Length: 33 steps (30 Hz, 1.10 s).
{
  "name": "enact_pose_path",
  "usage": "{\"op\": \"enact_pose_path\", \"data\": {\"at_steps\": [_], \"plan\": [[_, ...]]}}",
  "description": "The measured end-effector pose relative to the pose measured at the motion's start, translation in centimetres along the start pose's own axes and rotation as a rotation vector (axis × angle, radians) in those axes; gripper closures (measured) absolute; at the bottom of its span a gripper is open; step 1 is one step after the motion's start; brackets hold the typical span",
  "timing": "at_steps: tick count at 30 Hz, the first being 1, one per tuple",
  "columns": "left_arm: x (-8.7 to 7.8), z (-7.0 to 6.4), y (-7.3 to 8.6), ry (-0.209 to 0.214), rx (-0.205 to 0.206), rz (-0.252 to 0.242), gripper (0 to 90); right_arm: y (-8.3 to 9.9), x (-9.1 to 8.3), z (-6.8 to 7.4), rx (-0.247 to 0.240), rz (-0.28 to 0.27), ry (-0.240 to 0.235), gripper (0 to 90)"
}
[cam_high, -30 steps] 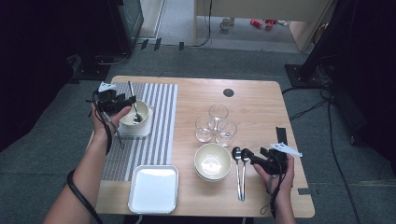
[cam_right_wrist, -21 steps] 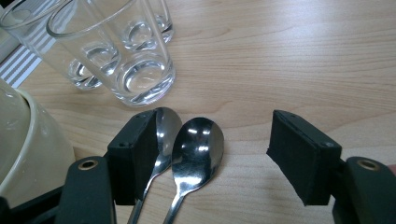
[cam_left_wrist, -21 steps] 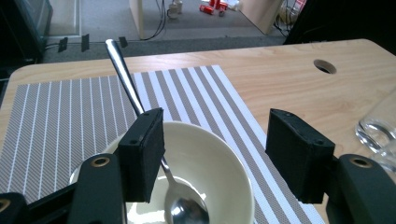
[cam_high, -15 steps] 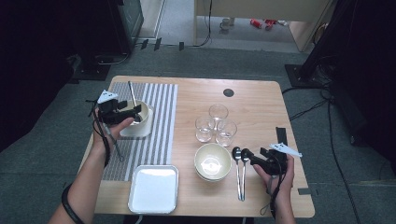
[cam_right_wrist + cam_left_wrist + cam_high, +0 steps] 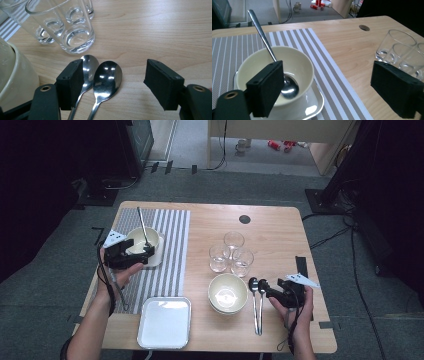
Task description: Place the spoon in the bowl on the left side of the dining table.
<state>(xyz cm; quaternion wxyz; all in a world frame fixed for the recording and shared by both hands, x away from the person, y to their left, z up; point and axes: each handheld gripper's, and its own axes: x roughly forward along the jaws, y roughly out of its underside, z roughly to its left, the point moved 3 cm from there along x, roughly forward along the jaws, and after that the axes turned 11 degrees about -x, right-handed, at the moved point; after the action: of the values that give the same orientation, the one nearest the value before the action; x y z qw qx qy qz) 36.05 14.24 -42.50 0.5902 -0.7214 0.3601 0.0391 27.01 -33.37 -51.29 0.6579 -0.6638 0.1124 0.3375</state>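
A cream bowl (image 5: 147, 245) stands on a small white square plate on the striped placemat (image 5: 170, 255). A metal spoon (image 5: 268, 48) leans in the bowl (image 5: 294, 65), handle up and away. My left gripper (image 5: 139, 255) is open at the bowl's near side; its left pad (image 5: 265, 92) is in front of the bowl wall and nothing is held. Two spoons (image 5: 257, 302) lie side by side on the wood, right of stacked cream bowls (image 5: 227, 292). My right gripper (image 5: 116, 83) is open and low, straddling the two spoon heads (image 5: 107, 77) without gripping them.
Three empty glasses (image 5: 231, 252) stand in a cluster mid-table, just beyond the spoons. A white square tray (image 5: 165, 320) sits at the front edge. A round cable hole (image 5: 244, 219) is near the far edge. Cables trail on the floor around the table.
My left gripper has drawn back from above the bowl toward the near side, and the spoon stays leaning in the bowl. The right gripper has barely moved.
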Motion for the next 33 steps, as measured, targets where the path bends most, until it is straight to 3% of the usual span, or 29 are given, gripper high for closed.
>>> {"op": "enact_pose_path", "data": {"at_steps": [23, 26, 33], "plan": [[-1.8, -0.7, 6.7, 0.0, 0.005, 0.068, 10.3, 0.3, 0.2, -0.1, -0.032, 0.02, 0.039, 30.2], [-1.7, -0.7, 7.2, 0.007, -0.008, 0.076, 10.3, 0.3, 0.1, -0.2, -0.037, 0.022, 0.049, 30.3], [-1.3, -1.3, 7.7, 0.026, 0.006, 0.091, 10.3, 0.5, -0.1, -0.9, -0.041, 0.027, 0.075, 30.7]]}}
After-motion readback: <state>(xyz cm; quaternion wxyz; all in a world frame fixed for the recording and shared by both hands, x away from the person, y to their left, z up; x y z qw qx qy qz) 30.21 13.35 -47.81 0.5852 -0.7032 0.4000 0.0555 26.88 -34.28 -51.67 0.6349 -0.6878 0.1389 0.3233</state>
